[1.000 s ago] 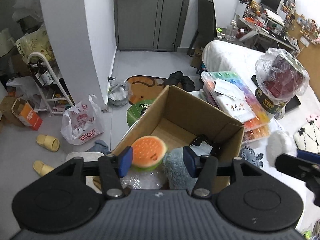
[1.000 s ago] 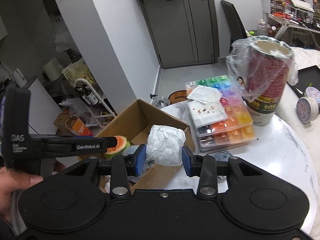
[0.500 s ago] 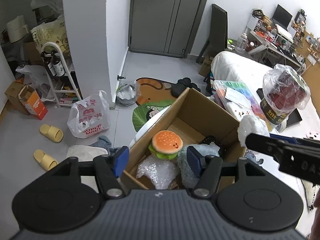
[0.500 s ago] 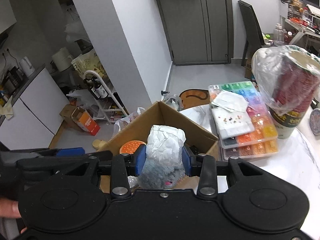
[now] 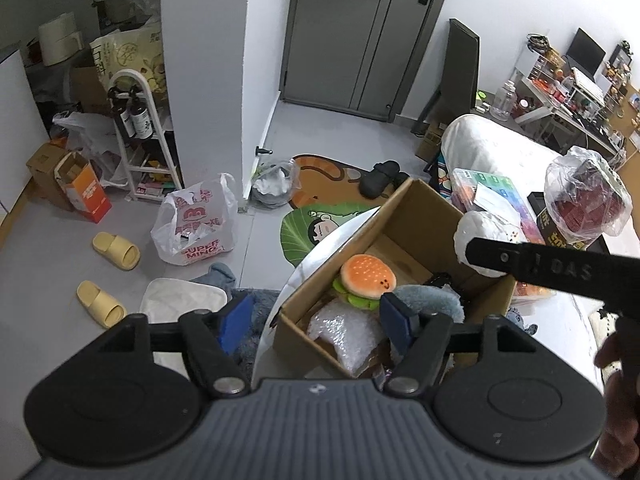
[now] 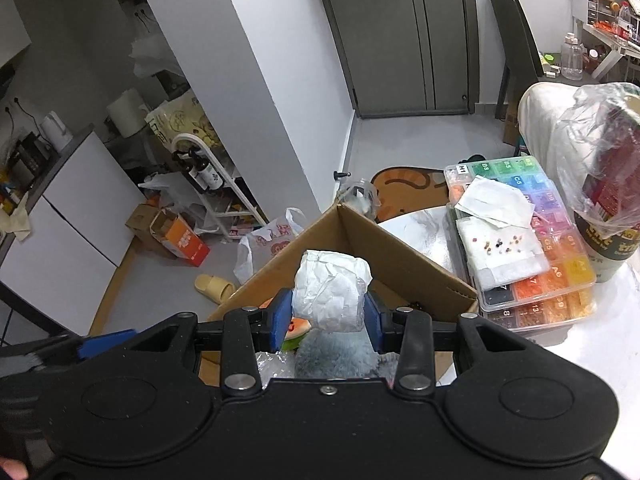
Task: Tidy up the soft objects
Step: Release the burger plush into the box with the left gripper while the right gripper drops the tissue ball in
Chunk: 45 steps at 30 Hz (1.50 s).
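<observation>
An open cardboard box [image 5: 424, 208] stands on the white table's left edge. In it lie a burger plush [image 5: 366, 276], a grey-blue plush [image 5: 430, 302] and bubble wrap [image 5: 346, 330]. My left gripper [image 5: 316, 318] is open and empty, above the box's near left corner. My right gripper [image 6: 327, 314] is shut on a white crumpled soft bundle [image 6: 330, 290] and holds it over the box [image 6: 400, 264]. The bundle also shows in the left wrist view [image 5: 486, 232], with the right gripper's arm across it.
A multicolour bead organiser [image 6: 528, 240] with white paper on it lies right of the box. A bagged red cup [image 6: 612, 184] stands further right. On the floor lie yellow slippers [image 5: 116, 250], a plastic bag [image 5: 194, 226] and mats.
My left gripper has let go of the burger plush, which now lies in the box, and pulled back and up. My right gripper has carried the white bundle left, over the box.
</observation>
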Motion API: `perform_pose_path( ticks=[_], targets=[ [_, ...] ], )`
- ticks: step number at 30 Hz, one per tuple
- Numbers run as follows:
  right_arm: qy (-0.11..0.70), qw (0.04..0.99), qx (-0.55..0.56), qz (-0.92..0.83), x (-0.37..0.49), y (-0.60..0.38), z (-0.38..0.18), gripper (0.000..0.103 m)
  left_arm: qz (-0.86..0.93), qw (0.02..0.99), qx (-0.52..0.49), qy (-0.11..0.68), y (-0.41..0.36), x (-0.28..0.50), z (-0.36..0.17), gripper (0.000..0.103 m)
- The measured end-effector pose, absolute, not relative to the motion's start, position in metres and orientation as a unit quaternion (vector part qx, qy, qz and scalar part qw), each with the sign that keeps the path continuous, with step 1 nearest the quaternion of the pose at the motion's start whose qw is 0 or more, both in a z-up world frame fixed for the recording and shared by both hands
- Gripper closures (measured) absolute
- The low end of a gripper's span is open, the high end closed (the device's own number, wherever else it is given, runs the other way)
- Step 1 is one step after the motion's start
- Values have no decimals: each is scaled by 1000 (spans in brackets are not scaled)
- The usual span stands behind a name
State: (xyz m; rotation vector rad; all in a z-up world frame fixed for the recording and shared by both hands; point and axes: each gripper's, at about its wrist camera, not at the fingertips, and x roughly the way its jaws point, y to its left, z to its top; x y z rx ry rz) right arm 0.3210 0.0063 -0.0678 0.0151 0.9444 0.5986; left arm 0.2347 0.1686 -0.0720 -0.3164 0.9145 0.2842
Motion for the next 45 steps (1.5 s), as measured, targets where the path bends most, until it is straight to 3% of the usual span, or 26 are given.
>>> perform_pose_path(
  ticks=[4, 10, 21, 26, 33, 45],
  targets=[
    [456, 845, 3, 280, 324, 12, -77, 64, 141, 873, -152, 442, 169, 231, -73, 32],
    [469, 838, 2, 280, 321, 13, -87, 54, 146, 871, -150, 443, 167, 229, -71, 29],
    [430, 862, 15, 268, 294, -18, -65, 26, 148, 874, -163, 433, 160, 227, -70, 14],
    [421, 866, 19, 268, 287, -39, -59, 15, 160, 879, -160, 420, 154, 222, -65, 0],
    [397, 880, 22, 260, 279, -64, -49, 1, 163, 894, -144, 392, 142, 211, -52, 0],
    [381, 884, 17, 271, 268, -100, -41, 0, 133, 903, -123, 389, 116, 201, -33, 0]
  ],
)
